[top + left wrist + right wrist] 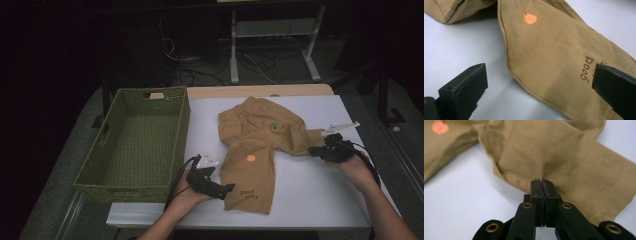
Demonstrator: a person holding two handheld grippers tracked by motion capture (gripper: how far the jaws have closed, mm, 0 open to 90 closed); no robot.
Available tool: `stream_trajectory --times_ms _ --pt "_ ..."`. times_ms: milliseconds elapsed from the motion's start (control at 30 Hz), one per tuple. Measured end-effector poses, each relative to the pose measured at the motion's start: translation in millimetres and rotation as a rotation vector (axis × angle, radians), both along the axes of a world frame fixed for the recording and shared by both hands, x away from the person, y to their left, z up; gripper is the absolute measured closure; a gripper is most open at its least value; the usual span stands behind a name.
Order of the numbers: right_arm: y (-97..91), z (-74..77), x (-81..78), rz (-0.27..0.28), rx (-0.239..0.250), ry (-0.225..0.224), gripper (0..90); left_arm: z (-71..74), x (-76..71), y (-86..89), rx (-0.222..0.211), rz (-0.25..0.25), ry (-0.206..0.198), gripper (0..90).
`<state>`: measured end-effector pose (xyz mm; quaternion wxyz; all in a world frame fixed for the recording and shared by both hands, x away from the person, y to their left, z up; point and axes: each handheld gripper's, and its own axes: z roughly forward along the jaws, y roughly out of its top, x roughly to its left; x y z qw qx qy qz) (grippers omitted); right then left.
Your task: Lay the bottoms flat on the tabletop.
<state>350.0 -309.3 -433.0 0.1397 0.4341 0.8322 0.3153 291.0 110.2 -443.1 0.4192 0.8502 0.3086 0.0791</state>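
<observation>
1. The tan child's trousers lie spread flat on the white table, just to the right of the green woven basket; take the trousers as your landmark.
2. Their elastic waistband is at the far end. One leg runs toward you, with an orange pumpkin print and the word "good" near its hem. The other leg runs off to the right.
3. Your left gripper sits at the near-left corner of the trousers, by the hem of the near leg. Its jaws stand wide apart: in the left gripper view one is over bare table, the other over the cloth, and neither presses on the fabric.
4. Your right gripper is at the end of the right-hand leg. Its jaws are clamped together on a pinch of the fabric's edge beside the stitched hem, and the cloth puckers where they bite.
5. The basket stands well clear of both grippers.
</observation>
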Motion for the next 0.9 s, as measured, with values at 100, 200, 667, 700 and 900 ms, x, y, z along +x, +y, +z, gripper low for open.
stream_trajectory --times_ms 100,200,667,700,900 --pt "2.5 5.7 -2.0 0.014 0.031 -0.005 88.1 -0.2 0.4 0.1 0.0 0.0 0.0 0.1" --pt "6.8 11.3 -4.0 0.032 0.057 -0.01 88.0 0.0 0.2 0.2 -0.002 0.001 0.0 0.0" --pt "32.6 22.7 -8.1 0.114 0.134 -0.014 88.0 -0.2 0.5 0.2 -0.001 0.0 0.001 0.1" --pt "34.0 22.8 -7.9 0.118 0.135 -0.015 88.0 -0.2 0.5 0.1 -0.001 0.0 0.001 0.1" --pt "42.2 23.7 -5.1 0.136 0.145 -0.022 88.0 -0.1 0.8 0.3 0.001 0.0 0.001 0.0"
